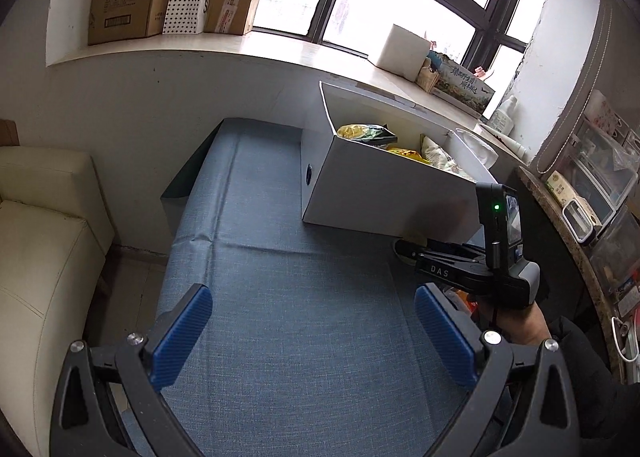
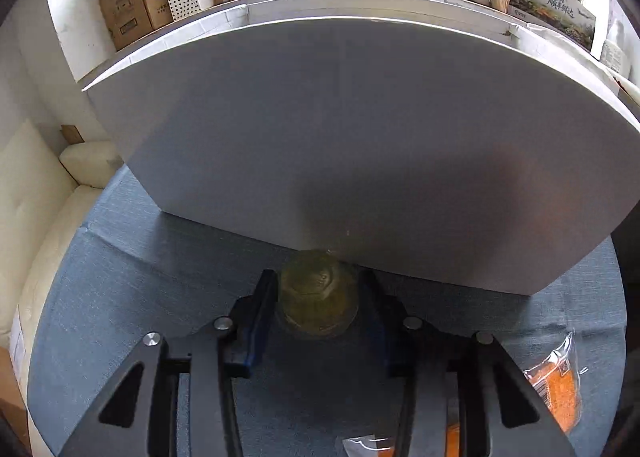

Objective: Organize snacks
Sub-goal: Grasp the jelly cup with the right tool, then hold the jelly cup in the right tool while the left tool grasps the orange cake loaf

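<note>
A: The right gripper point(image 2: 318, 297) is seen closed on a small round greenish snack cup point(image 2: 316, 289), jaws pressed on both its sides. The cup is held low over the blue-clothed bench point(image 2: 160, 281), right against the near wall of the white box point(image 2: 340, 137) at 12 o'clock.

B: Left gripper point(image 1: 314, 321)?

A: Jaws spread wide, nothing between them, only bare cloth below.

B: Risks?

A: The cup could be knocked against the box wall if it is carried forward without being lifted first (the rim stands well above it). The box might also be shoved back. A round, smooth-looking cup could be lost from the pads.

B: Anything else?

A: Packets point(image 1: 372, 133) are already piled in the box; the cup could be dropped on them and tipped. An orange packet point(image 2: 556, 385) at 4 o'clock is left on the bench.
</note>
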Motion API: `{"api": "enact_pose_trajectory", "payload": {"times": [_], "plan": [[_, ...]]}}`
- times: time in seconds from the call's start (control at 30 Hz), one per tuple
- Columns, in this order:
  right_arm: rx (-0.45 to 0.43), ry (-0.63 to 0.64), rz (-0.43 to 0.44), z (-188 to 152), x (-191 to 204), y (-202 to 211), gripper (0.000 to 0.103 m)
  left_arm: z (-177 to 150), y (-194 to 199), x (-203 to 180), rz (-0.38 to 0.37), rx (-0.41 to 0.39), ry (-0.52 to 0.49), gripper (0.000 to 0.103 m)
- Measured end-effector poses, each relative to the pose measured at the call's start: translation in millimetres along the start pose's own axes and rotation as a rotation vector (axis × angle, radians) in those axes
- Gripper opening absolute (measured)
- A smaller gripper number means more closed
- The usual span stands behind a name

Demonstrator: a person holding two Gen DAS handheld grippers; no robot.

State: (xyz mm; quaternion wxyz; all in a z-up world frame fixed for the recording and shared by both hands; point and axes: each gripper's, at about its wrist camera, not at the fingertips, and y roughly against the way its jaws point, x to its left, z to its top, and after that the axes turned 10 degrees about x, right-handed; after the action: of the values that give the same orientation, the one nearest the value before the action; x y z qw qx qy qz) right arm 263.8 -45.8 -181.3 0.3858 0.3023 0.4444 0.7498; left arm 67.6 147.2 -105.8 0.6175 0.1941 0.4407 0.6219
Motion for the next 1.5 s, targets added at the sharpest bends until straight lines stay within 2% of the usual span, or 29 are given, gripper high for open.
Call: {"api": "enact_pose_trajectory", "payload": {"times": [0.03,0.2,0.4,0.6,0.8,0.97,1.1,1.27,1.5], "plan": [[-0.009,-0.001,0.016,-0.5,-1.5,1.4,0.038,-0.1,-0.8,-0.9,0.000,0.001,-0.003,0.103],[-0.014,-0.026,0.070,-10.8,-13.6,10.5,0.038,-0.1,-3.8,-8.6,0.008,0.005,-0.029,0.103],[-0.084,-0.055,0.142,-35.0,-33.9,52.7,0.038,4.9,-15.3,-32.4,0.003,0.038,-0.099,0.103],[-0.128,-0.116,0.160,-74.1,-75.8,103.4,0.038,0.4,-46.4,-98.1,-0.020,0.125,-0.344,0.103],[-0.169,-0.244,0.165,-116.2,-133.6,152.3,0.038,-10.5,-96.7,-185.3,-0.113,0.230,-0.616,0.103],[-0.205,-0.321,0.151,-150.8,-167.1,178.0,0.038,-13.2,-144.0,-236.8,-0.154,0.310,-0.767,0.103],[-0.215,-0.347,0.153,-166.9,-179.7,184.9,0.038,-3.9,-180.9,-256.6,-0.192,0.395,-0.816,0.103],[-0.218,-0.362,0.165,-173.3,-184.6,185.9,0.038,0.4,-207.5,-269.7,-0.140,0.433,-0.915,0.103],[-0.213,-0.354,0.182,-172.2,-181.6,181.5,0.038,-7.0,-208.6,-279.0,-0.169,0.453,-0.975,0.103]]}}
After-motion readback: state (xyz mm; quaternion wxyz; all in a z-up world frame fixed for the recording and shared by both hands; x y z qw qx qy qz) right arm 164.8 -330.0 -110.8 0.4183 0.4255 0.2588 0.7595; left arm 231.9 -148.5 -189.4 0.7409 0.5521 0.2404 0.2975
